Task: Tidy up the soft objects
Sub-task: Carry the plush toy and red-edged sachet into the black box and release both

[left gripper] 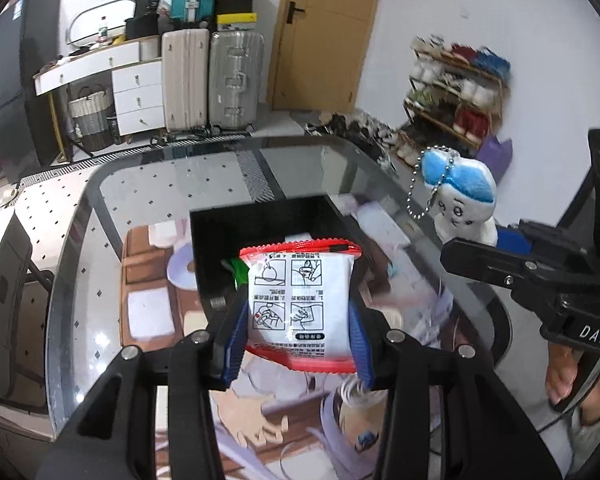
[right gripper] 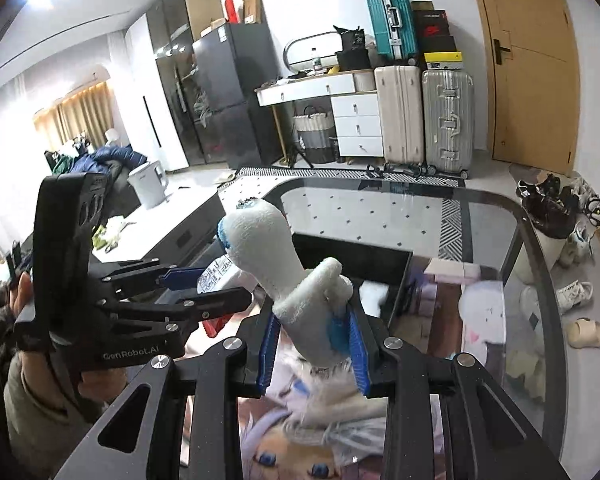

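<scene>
My left gripper (left gripper: 298, 312) is shut on a white packet with red edges (left gripper: 300, 304) and holds it above the near rim of a black box (left gripper: 256, 220) on the glass table. My right gripper (right gripper: 314, 340) is shut on a white plush toy with a blue cap (right gripper: 284, 264) and a bead chain. In the left wrist view the plush (left gripper: 460, 196) hangs in the air to the right of the box, held by the right gripper (left gripper: 496, 256). In the right wrist view the left gripper (right gripper: 208, 284) with the packet (right gripper: 216, 276) is at the left. The box (right gripper: 364, 256) holds a white item and something green.
The glass table (left gripper: 148, 184) lies over a printed anime mat. Beyond it stand suitcases (left gripper: 212, 80), a white dresser, a door and a shoe rack (left gripper: 456, 96). Shoes (right gripper: 572, 296) lie on the floor to the right of the table.
</scene>
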